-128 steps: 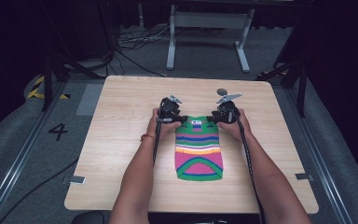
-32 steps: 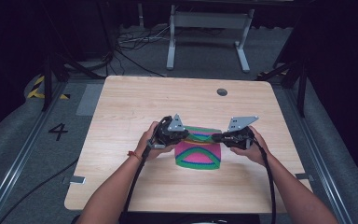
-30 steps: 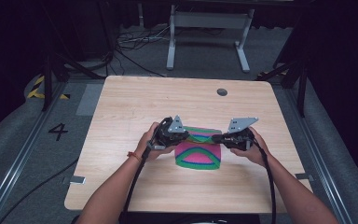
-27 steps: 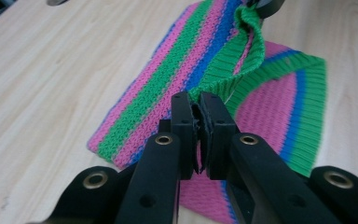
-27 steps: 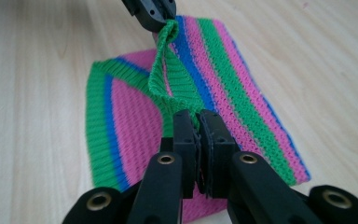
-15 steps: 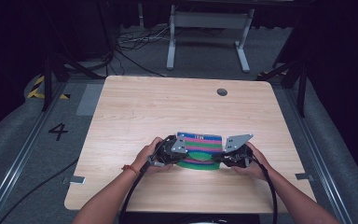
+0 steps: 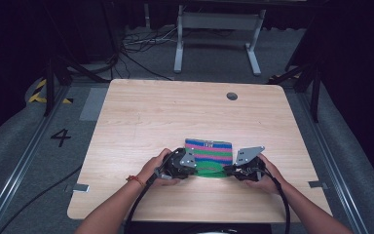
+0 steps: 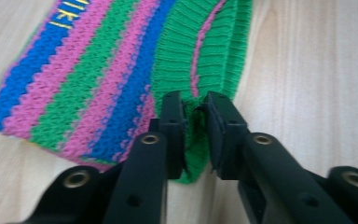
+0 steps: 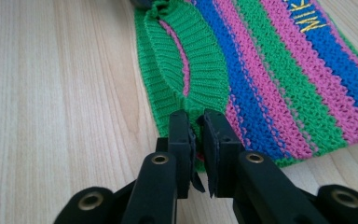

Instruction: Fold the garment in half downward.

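**Striped knit sweater pinched at both ends**

Striped sweater (image 7: 208, 157) is lying folded on the wooden table (image 7: 141, 122), near the front edge. Left tool (image 8: 195, 116) is clamping the green ribbed hem at one end; right tool (image 9: 196, 135) is clamping the same green ribbing at the other. Both hands are resting on the table.

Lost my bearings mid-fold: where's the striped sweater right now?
In the high view, the striped knit sweater lies folded near the table's front edge, between the left claw and right claw.
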Motion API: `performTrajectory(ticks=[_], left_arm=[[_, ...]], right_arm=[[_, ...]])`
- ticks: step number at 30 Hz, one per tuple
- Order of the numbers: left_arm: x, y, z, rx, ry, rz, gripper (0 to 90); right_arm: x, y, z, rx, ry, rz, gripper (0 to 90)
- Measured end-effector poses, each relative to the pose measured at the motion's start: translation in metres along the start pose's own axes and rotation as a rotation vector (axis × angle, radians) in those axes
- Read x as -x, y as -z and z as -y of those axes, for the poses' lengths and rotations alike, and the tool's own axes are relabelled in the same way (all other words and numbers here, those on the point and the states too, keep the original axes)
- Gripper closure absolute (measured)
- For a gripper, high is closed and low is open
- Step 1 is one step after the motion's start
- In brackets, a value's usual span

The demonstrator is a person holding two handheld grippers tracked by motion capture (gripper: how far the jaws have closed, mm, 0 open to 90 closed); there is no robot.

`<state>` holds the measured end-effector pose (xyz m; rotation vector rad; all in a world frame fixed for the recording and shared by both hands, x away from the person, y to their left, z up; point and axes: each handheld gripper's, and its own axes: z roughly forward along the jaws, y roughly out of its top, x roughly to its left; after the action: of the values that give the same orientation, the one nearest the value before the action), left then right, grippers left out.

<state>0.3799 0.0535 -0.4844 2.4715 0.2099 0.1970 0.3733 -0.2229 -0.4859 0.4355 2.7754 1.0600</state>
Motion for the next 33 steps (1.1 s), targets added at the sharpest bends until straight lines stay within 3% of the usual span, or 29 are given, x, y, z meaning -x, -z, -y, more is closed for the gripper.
performTrajectory(ticks=[3, 7, 12, 17, 19, 23, 33], left_arm=[[0.000, -0.001, 0.004, 0.035, 0.028, -0.004, 74.6], [-0.001, -0.003, 0.003, 0.032, 0.019, -0.027, 76.6], [-0.007, -0.009, 0.001, 0.053, 0.027, -0.062, 77.7], [-0.009, -0.010, 0.003, 0.069, 0.044, -0.072, 76.2], [-0.009, -0.011, 0.003, 0.068, 0.036, -0.077, 75.5], [-0.011, -0.012, 0.004, 0.088, 0.064, -0.073, 75.4], [-0.009, -0.011, 0.001, 0.075, 0.052, -0.073, 67.5]], right_arm=[[-0.002, 0.000, 0.000, -0.010, 0.029, 0.022, 82.4], [-0.004, -0.002, -0.002, -0.032, 0.074, 0.076, 82.6], [0.006, -0.004, 0.001, -0.011, 0.045, 0.114, 83.0], [0.013, -0.005, 0.005, 0.022, 0.003, 0.131, 82.9], [0.014, -0.005, 0.005, 0.023, 0.005, 0.143, 82.8], [0.013, -0.008, 0.004, 0.022, 0.024, 0.187, 82.7], [0.014, -0.006, 0.006, 0.046, -0.018, 0.157, 75.6]])
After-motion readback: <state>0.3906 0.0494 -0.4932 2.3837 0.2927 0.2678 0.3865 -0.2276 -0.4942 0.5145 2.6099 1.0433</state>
